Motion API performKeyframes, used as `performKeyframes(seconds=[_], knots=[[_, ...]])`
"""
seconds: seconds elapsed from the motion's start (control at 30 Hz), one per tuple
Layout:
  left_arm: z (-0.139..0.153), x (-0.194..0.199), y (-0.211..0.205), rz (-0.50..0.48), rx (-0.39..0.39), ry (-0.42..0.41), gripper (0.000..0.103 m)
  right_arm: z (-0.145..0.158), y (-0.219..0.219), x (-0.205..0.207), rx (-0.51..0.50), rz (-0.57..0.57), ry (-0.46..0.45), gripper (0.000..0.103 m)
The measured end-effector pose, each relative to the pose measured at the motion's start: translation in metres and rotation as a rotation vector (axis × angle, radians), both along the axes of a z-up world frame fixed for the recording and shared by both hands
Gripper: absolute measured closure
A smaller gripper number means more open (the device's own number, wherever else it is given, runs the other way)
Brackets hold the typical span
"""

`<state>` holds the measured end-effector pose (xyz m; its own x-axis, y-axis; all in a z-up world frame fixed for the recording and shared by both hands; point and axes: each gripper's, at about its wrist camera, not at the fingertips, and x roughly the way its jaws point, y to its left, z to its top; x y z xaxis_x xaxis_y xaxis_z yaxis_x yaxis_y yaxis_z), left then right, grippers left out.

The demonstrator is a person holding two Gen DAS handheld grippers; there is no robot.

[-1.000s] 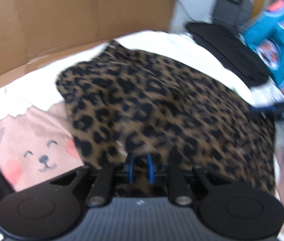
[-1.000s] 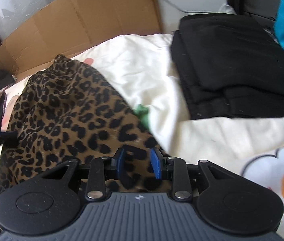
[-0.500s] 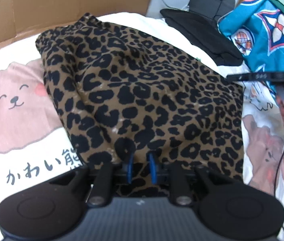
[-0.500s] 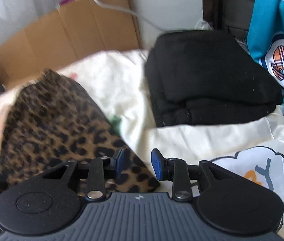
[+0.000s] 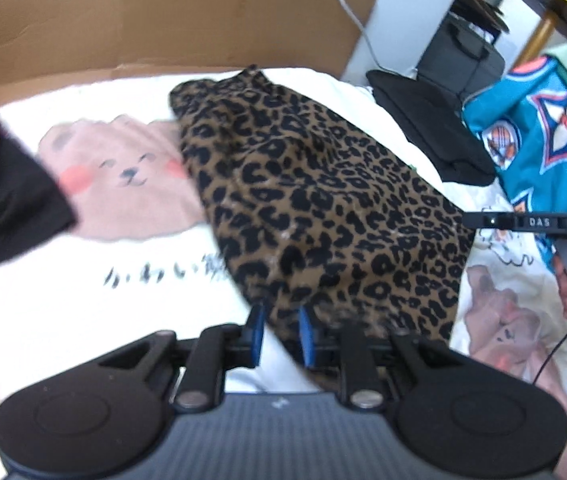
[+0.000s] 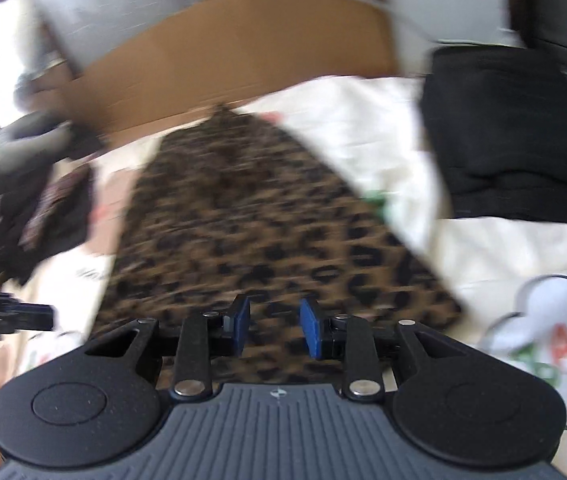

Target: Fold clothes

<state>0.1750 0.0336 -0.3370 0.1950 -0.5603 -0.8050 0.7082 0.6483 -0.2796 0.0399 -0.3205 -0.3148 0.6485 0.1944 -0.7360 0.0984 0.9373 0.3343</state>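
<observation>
Left wrist view: low, close, facing along the leopard-print garment (image 5: 323, 208) toward the cardboard sheet (image 5: 155, 20). Right wrist view: same facing, from the garment's right side, blurred. The 2 views share garment, cardboard, black folded pile (image 6: 515, 132).

Bright daylight fills both fisheye views, with corners darkened and curved. The right wrist view is heavily motion-blurred, with blown-out white glare at nine o'clock. The left wrist view is sharper centrally, smeared toward nine o'clock.

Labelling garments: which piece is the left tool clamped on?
The leopard-print garment, spread mid-bed; its near edge sits between the left tool pads. The folded black clothes lie apart, untouched.
</observation>
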Motion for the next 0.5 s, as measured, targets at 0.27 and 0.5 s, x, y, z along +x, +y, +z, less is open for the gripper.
performKeyframes(seconds=[0.27,0.5], knots=[[-0.011,-0.015,0.020,0.024,-0.005,0.082,0.082,0.019,0.082,0.009,0.080,0.281,-0.001,0.058],[0.000,-0.031,0.011,-0.082,0.008,0.026,0.081,0.029,0.125,0.005,0.056,0.443,-0.007,0.053]])
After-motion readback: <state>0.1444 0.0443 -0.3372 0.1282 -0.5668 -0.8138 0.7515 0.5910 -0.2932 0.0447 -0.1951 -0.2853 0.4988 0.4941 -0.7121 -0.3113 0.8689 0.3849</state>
